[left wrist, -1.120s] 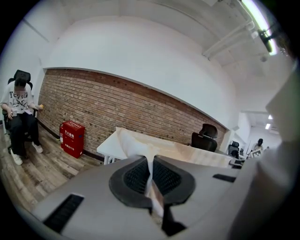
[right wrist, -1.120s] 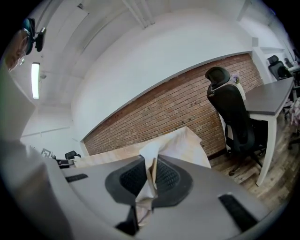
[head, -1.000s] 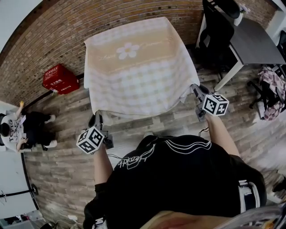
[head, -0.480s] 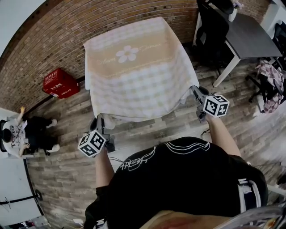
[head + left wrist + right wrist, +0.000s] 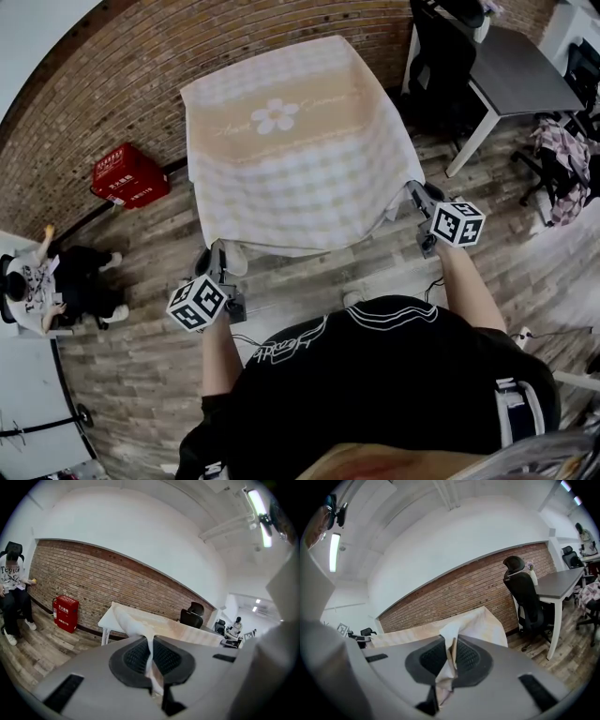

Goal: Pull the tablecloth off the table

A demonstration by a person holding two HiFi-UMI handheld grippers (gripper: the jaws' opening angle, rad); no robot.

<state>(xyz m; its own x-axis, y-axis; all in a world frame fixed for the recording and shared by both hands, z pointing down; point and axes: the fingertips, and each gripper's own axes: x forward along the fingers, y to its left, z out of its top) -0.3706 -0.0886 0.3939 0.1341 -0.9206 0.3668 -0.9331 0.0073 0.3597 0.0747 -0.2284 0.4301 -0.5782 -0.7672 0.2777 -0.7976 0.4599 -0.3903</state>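
A beige and white checked tablecloth [image 5: 291, 141] with a white flower print covers a small table and hangs down its near side. My left gripper [image 5: 216, 267] is shut on the cloth's near left corner, and a fold of tablecloth [image 5: 151, 660] is pinched between its pads. My right gripper [image 5: 415, 199] is shut on the near right corner, where bunched tablecloth [image 5: 449, 665] is squeezed between its pads. Both corners are lifted off the table's front edge and the cloth runs taut from the jaws back to the tabletop [image 5: 140, 620].
A red box [image 5: 128, 173] stands on the wood floor by the brick wall at left. A grey desk [image 5: 525, 84] and a black office chair [image 5: 450, 56] stand at right. A seated person [image 5: 37, 281] is at far left.
The view has shifted slightly back from the table. Both grippers sit a little lower in the head view, still holding the cloth's corners.
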